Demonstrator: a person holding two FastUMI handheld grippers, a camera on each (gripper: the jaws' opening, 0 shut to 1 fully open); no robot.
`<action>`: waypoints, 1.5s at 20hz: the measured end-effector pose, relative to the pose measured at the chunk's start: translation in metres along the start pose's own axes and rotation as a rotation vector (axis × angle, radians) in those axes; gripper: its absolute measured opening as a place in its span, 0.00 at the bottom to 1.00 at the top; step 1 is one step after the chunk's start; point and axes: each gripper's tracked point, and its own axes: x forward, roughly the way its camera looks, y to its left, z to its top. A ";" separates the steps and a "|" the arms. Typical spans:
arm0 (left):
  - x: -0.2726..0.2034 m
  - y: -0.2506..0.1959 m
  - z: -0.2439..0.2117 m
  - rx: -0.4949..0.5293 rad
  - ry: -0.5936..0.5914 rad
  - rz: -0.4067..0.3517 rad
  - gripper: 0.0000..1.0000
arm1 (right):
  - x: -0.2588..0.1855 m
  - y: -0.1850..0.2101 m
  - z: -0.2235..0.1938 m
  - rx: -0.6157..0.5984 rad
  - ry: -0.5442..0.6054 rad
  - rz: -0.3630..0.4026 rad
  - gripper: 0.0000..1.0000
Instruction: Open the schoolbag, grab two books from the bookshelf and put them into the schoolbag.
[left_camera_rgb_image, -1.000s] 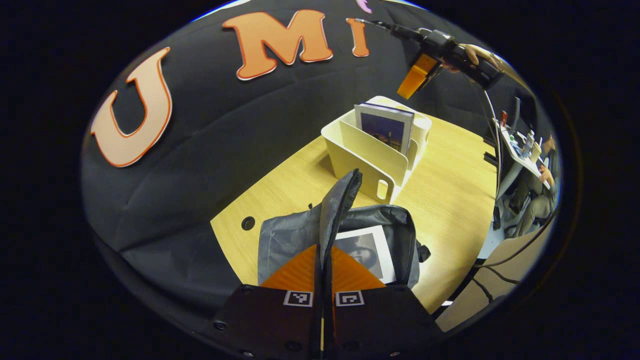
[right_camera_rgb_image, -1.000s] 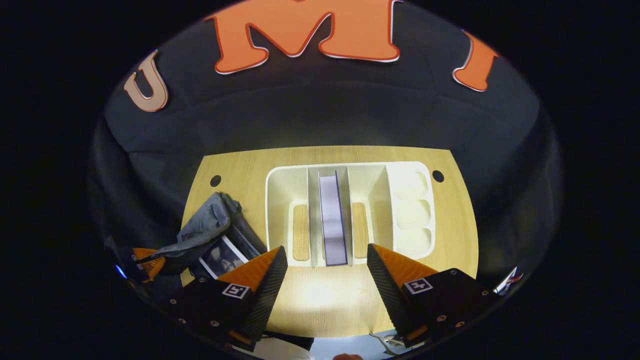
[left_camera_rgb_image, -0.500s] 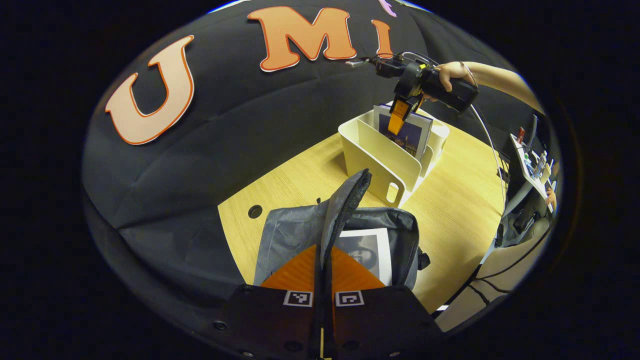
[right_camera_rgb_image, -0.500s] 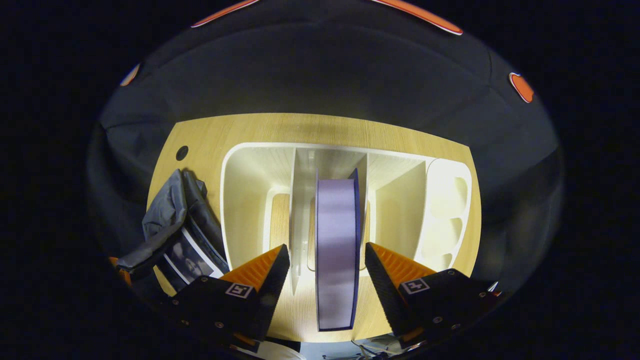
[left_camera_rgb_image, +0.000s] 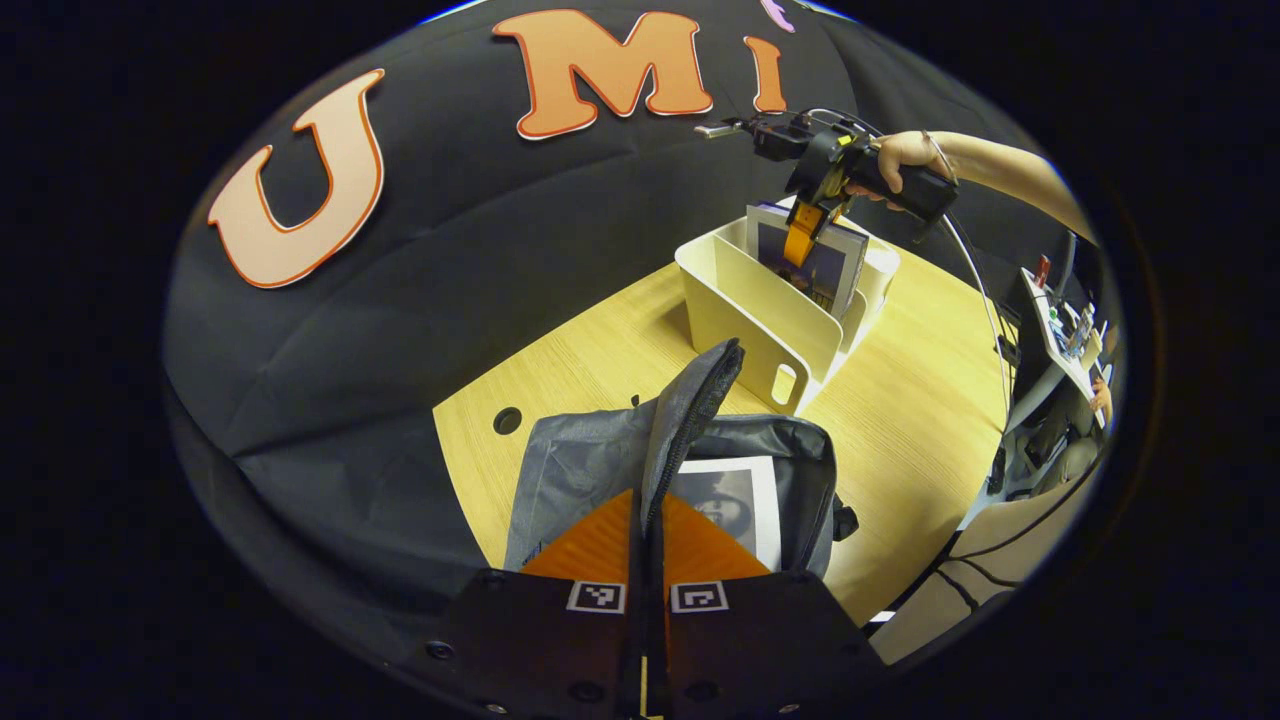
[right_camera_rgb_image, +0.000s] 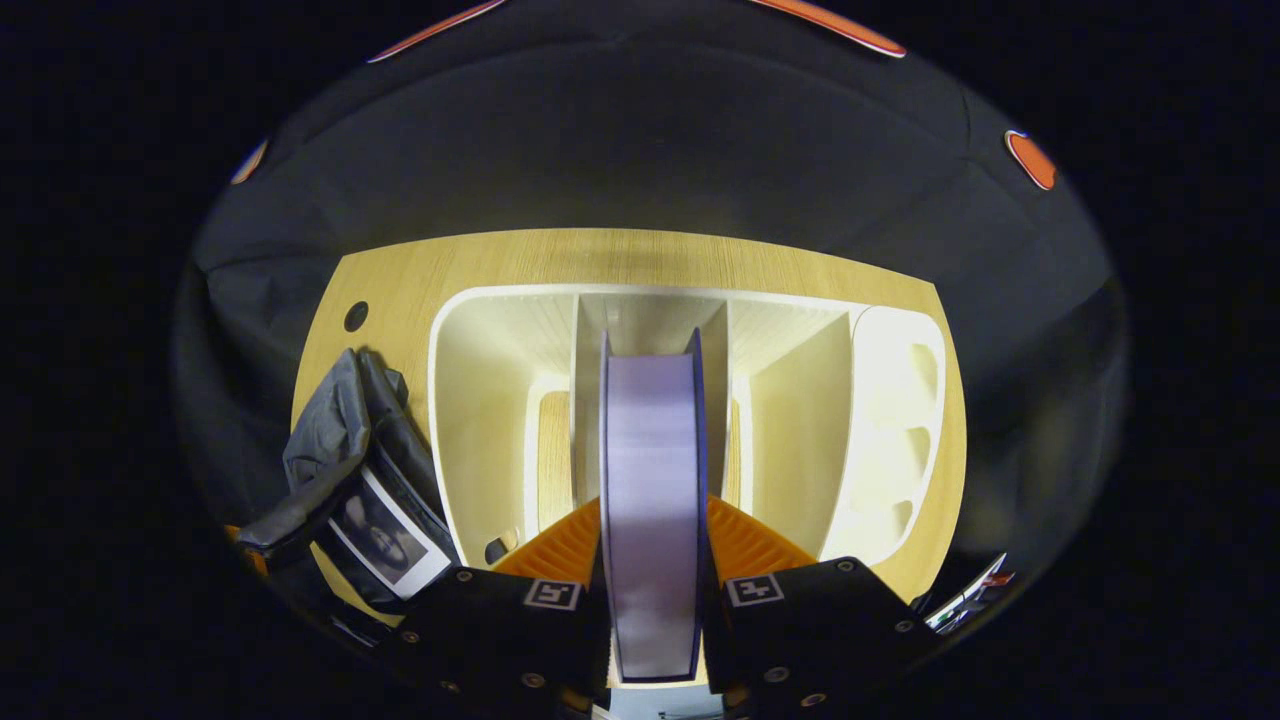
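Note:
A grey schoolbag (left_camera_rgb_image: 590, 470) lies open on the wooden table, a black-and-white book (left_camera_rgb_image: 735, 500) inside it. My left gripper (left_camera_rgb_image: 647, 520) is shut on the bag's raised zipper flap (left_camera_rgb_image: 685, 410). A cream bookshelf (left_camera_rgb_image: 760, 310) stands farther back, holding a blue-covered book (left_camera_rgb_image: 825, 270). In the right gripper view that book (right_camera_rgb_image: 652, 500) stands edge-on in the middle slot of the bookshelf (right_camera_rgb_image: 480, 400). My right gripper (right_camera_rgb_image: 652, 545) is shut on it from above, a finger on each cover. The schoolbag (right_camera_rgb_image: 340, 470) lies to the left of the shelf. The right gripper (left_camera_rgb_image: 805, 225) and the hand holding it show above the shelf.
The wooden table (left_camera_rgb_image: 900, 400) has a cable hole (left_camera_rgb_image: 507, 420) near the bag. Black cloth walls stand behind the table. A desk with small items (left_camera_rgb_image: 1060, 320) and a seated person are at the far right. Cables hang off the table's right side.
My right gripper has shut on the book in the shelf's middle slot; half a second ago its fingers stood open on either side. The left gripper keeps holding the flap.

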 end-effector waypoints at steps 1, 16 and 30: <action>0.000 0.000 0.001 0.002 -0.001 -0.002 0.02 | -0.008 0.000 -0.001 0.014 -0.004 0.004 0.38; 0.009 0.001 0.004 0.096 -0.002 -0.091 0.02 | -0.176 0.010 -0.033 0.133 -0.182 0.048 0.37; 0.014 0.002 0.010 0.180 0.032 -0.137 0.02 | -0.178 0.134 -0.148 0.375 -0.165 0.454 0.37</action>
